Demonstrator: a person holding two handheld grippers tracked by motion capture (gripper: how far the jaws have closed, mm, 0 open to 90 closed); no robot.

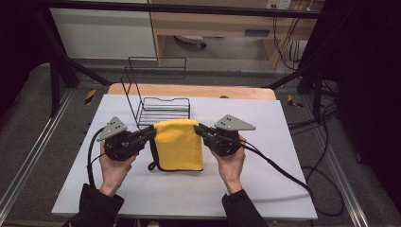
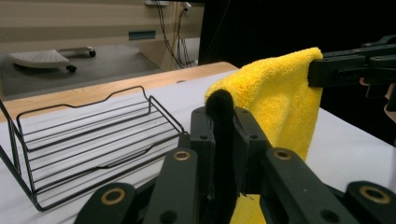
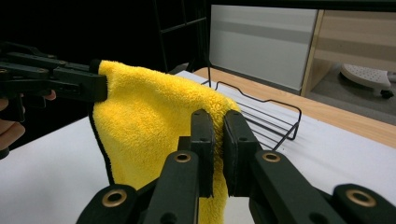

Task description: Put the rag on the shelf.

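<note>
A yellow towel (image 1: 178,144) with a black hem hangs folded between my two grippers, its lower part resting on the white table (image 1: 265,179). My left gripper (image 1: 152,132) is shut on the towel's upper left corner, and the black hem (image 2: 220,105) sticks up between its jaws. On the other side my right gripper (image 1: 198,128) is shut on the upper right corner. The towel (image 2: 275,100) drapes down from the right gripper in the left gripper view. In the right gripper view the towel (image 3: 149,126) hangs from both grippers.
A black wire rack (image 1: 158,101) stands just behind the towel near the table's far edge; it also shows as the rack (image 2: 93,140) and the rack (image 3: 271,112). A wooden strip (image 1: 189,91) borders the far side. Cables trail right of the table.
</note>
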